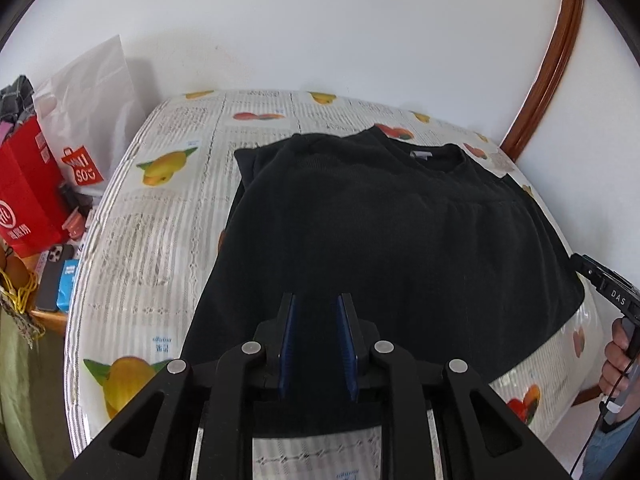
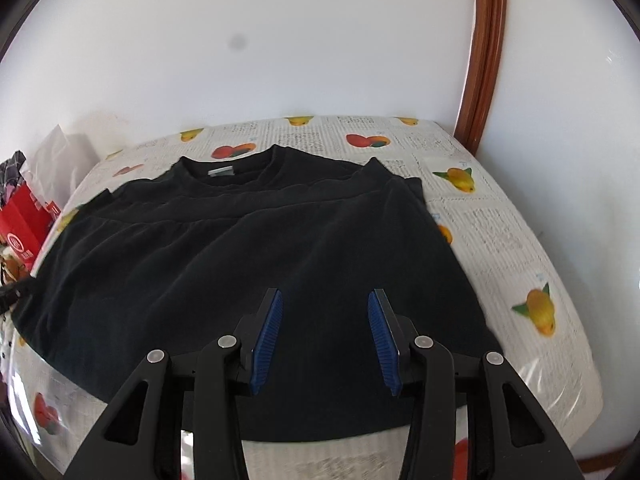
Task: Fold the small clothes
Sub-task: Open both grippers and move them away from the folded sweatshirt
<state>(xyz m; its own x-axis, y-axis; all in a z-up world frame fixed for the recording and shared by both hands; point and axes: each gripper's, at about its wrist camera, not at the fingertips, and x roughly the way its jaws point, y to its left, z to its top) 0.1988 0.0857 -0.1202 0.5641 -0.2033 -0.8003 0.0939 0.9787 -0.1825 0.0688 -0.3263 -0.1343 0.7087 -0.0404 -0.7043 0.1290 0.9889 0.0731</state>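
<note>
Presently, item by item from the lower frame edge upward.

Left tool (image 1: 316, 340): jaws parted by a narrow gap, nothing between them, poised over the near hem; whether it touches the cloth cannot be told.

Right tool (image 2: 325, 336): jaws spread wide, empty, likewise over the near hem.

Black shirt (image 2: 256, 264): lies across the middle of the frame on the surface (image 2: 520, 240), which wears a fruit-printed cover. One layer appears already turned over, its straight edge running across just below the collar (image 2: 224, 174), whose grey label shows at upper centre. A sleeve corner peeks out at upper right.

Progress, as judged: a first fold seems made; at least one further fold, near hem toward collar, is left.

Red bag (image 1: 24, 196): far left of the left view, off the surface, beside a white bag (image 1: 92, 96).
</note>
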